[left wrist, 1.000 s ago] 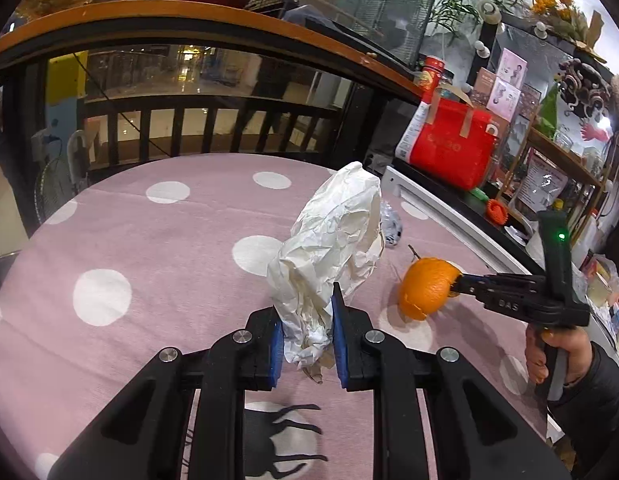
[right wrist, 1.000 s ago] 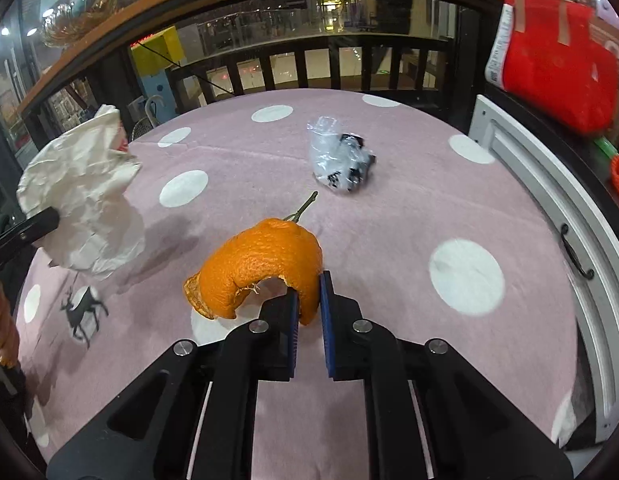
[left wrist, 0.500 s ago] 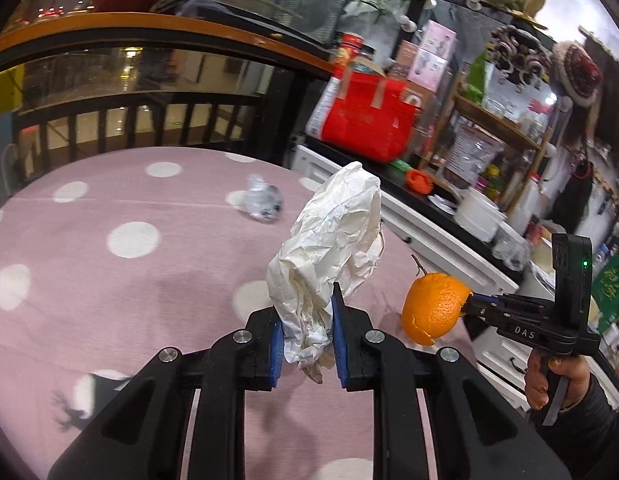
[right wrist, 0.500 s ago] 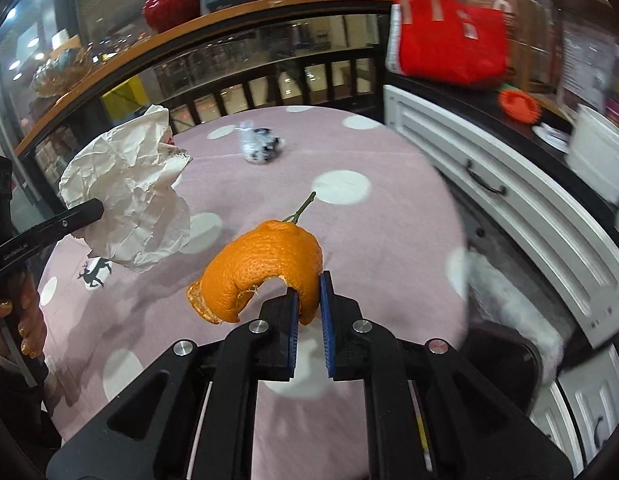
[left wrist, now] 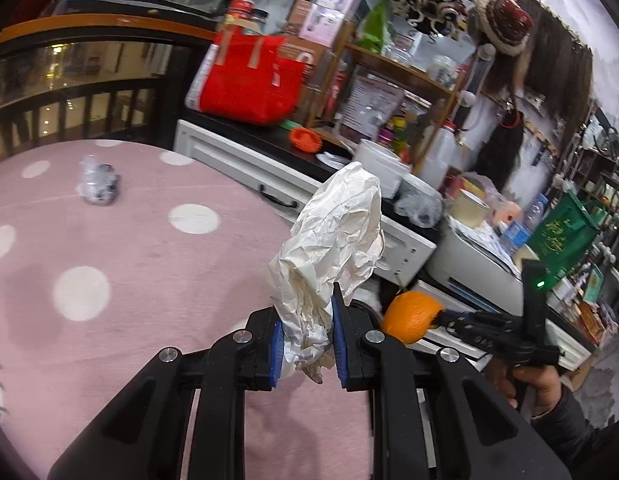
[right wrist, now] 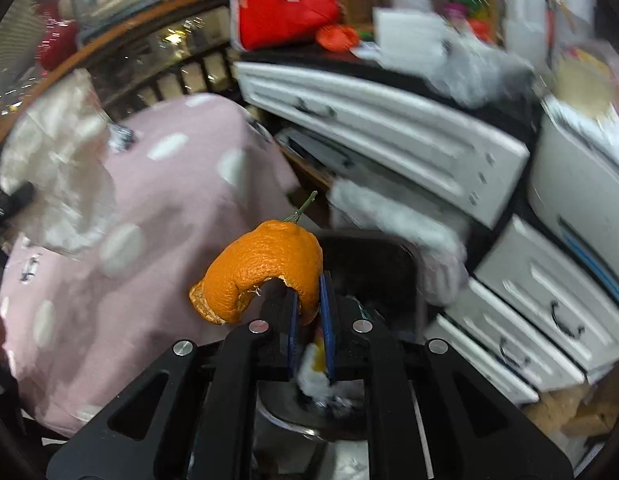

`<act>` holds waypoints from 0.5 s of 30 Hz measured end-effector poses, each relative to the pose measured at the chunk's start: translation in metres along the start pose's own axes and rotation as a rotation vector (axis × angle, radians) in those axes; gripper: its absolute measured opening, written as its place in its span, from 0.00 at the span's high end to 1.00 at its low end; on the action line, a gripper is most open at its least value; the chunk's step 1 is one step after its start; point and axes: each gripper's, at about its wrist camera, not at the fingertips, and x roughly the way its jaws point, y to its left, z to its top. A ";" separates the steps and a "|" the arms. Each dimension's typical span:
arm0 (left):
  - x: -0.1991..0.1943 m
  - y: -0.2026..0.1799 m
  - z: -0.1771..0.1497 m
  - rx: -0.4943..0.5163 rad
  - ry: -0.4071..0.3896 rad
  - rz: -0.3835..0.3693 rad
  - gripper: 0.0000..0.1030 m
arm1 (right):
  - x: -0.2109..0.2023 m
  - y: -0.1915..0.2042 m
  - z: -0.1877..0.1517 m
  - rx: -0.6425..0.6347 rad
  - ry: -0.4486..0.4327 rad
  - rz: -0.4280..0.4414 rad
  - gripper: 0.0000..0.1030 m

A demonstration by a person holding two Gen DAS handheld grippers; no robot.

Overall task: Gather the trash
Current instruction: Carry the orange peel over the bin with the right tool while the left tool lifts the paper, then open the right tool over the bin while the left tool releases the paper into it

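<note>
Crumpled paper (left wrist: 333,240) stands upright, pinched in the left claw (left wrist: 305,344) (right claw (right wrist: 308,320) grips orange peel (right wrist: 265,268)).

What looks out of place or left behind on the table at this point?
One crumpled clear plastic wrapper lies alone on the pink dotted tablecloth, uncollected. The left gripper holds crumpled paper; the right gripper holds orange peel. Nothing looks spilled.

Cluttered small shop or café corner, pink polka-dot tablecloth (left wrist: 121,248), white drawer cabinets (right wrist: 389,128), crowded wooden shelves (left wrist: 393,64), red bag (left wrist: 249,88)
</note>
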 end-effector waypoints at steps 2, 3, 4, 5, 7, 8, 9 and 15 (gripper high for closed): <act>0.010 -0.011 -0.001 0.006 0.019 -0.023 0.81 | 0.019 -0.011 -0.010 0.026 0.059 -0.036 0.89; 0.016 -0.017 -0.002 0.011 0.028 -0.030 0.81 | 0.026 -0.018 -0.016 0.037 0.079 -0.045 0.89; 0.022 -0.023 -0.003 0.017 0.037 -0.036 0.81 | 0.036 -0.023 -0.022 0.048 0.105 -0.054 0.89; 0.027 -0.029 -0.004 0.023 0.048 -0.041 0.81 | 0.045 -0.026 -0.026 0.053 0.124 -0.064 0.88; 0.037 -0.040 -0.008 0.038 0.070 -0.047 0.81 | 0.060 -0.033 -0.036 0.066 0.153 -0.083 0.82; 0.042 -0.045 -0.011 0.045 0.083 -0.048 0.81 | 0.065 -0.035 -0.039 0.078 0.163 -0.090 0.78; 0.048 -0.051 -0.013 0.051 0.099 -0.051 0.81 | 0.070 -0.038 -0.042 0.096 0.172 -0.091 0.68; 0.083 -0.075 -0.031 0.088 0.201 -0.057 0.81 | 0.055 -0.058 -0.046 0.166 0.113 -0.108 0.45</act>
